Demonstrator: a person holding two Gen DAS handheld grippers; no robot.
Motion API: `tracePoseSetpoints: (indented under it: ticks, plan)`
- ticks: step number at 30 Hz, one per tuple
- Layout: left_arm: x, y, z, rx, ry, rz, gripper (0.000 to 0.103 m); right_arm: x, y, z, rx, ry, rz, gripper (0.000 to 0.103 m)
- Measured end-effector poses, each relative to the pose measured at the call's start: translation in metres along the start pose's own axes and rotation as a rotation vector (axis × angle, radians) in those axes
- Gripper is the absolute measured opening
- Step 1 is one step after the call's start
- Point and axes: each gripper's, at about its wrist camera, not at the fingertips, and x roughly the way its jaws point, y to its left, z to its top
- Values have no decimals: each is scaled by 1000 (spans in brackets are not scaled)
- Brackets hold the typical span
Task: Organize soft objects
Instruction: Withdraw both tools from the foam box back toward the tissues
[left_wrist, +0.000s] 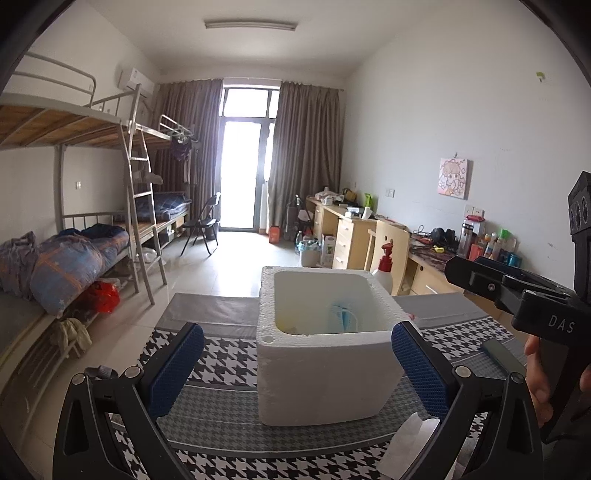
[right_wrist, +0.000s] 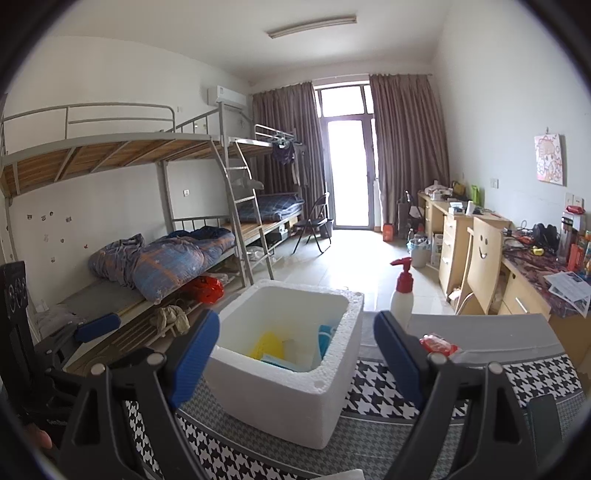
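Left gripper (left_wrist: 297, 365) and right gripper (right_wrist: 295, 354) both spread wide, empty, angled slightly down at foam box (left_wrist: 317, 373) (contents possibly masks).

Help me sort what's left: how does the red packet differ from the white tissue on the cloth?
The red packet is small, bright and lies beside the pump bottle; the white tissue is larger, pale and lies at the near edge. Both lie outside the foam box.
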Motion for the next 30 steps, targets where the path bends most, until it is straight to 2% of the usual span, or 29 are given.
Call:
tracePoseSetpoints:
  ticks: [13, 19, 30]
  plan:
    - [3, -12, -11, 12, 12, -57, 102, -18, -4, -14, -11, -47, -46, 88]
    - [3, -23, -15, 31, 3, -79, 102, -32, -14, -23, -17, -63, -96, 88]
    - [13, -48, -36, 75, 71, -150, 102, -39, -27, -35, 25, -45, -128, 88]
